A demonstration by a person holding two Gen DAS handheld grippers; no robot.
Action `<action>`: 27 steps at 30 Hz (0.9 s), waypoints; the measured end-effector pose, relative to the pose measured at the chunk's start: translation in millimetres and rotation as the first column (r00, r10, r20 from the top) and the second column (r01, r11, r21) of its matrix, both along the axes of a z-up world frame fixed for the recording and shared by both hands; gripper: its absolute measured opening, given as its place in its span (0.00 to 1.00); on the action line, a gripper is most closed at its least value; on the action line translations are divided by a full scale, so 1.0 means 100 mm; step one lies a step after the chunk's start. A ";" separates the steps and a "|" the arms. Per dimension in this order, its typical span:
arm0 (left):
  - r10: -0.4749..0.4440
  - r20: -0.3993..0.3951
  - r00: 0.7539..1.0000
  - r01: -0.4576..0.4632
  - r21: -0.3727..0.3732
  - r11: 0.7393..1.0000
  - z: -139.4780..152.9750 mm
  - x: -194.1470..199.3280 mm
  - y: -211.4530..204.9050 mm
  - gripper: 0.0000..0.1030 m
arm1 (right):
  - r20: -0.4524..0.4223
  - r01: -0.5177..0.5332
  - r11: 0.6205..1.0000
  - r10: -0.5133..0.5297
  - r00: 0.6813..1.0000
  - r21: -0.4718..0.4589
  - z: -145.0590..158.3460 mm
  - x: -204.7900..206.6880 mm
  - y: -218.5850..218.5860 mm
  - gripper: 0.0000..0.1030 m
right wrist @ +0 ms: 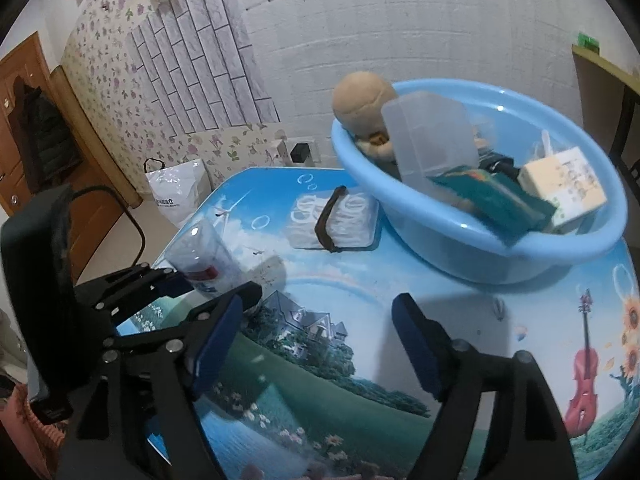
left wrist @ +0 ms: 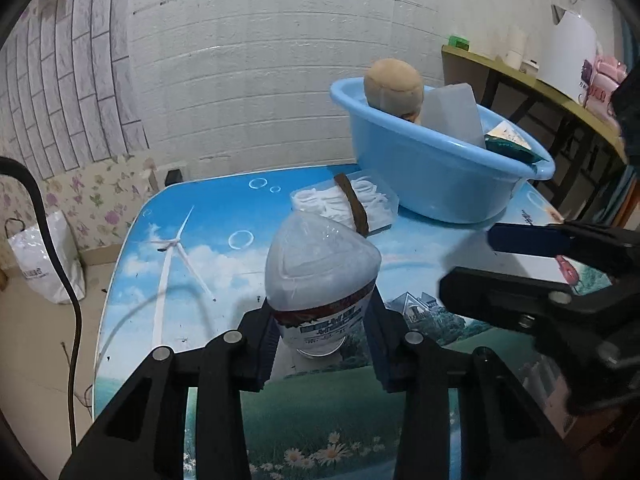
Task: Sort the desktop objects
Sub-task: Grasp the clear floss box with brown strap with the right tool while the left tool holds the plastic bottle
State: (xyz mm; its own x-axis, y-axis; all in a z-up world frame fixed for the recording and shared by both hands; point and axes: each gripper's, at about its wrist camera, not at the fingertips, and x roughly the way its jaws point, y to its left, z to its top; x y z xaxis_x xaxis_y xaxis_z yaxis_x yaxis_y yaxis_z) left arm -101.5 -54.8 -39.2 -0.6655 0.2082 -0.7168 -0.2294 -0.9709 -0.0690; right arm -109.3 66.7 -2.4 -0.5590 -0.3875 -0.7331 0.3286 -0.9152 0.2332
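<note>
Blue plastic basin (right wrist: 480, 256), ahead of your right gripper (right wrist: 316, 344), already holds a plush doll (right wrist: 362, 100), a clear lid (right wrist: 428, 136), a green packet (right wrist: 492, 200) and a small carton (right wrist: 568, 188). Left to sort: the clear box of white rings (right wrist: 336, 220) on the table (right wrist: 520, 320), and the plastic bottle (left wrist: 320, 272) your left gripper (left wrist: 320, 344) is clamped on (label end between the pads, base pointing away). Your right jaws stand wide apart with nothing between them, only bare tabletop below.
</note>
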 end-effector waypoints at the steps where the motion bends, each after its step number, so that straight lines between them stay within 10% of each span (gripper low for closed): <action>1: 0.003 -0.004 1.000 -0.003 -0.010 1.000 0.00 0.02 -0.02 0.36 | 0.004 0.001 1.000 -0.001 1.000 0.000 -0.01 -0.02 -0.02 0.76; 8: 0.072 -0.039 0.997 -0.074 -0.037 0.997 0.08 0.14 -0.28 0.36 | 0.026 0.060 0.998 -0.061 0.998 0.025 -0.15 -0.26 -0.24 0.92; 27: 0.149 0.004 0.989 -0.149 -0.026 0.989 -0.01 -0.08 -0.69 0.36 | 0.050 0.239 0.943 -0.257 0.965 0.231 -0.27 -0.95 -0.70 0.88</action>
State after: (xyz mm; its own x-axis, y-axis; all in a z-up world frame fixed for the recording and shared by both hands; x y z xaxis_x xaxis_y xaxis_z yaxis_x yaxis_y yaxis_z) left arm -109.1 -124.2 -40.1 -0.6837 0.0886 -0.7244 -0.0821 -0.9956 -0.0443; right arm -203.8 -3.2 -29.4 -0.5536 -0.0667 -0.8301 0.0731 -0.9968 0.0313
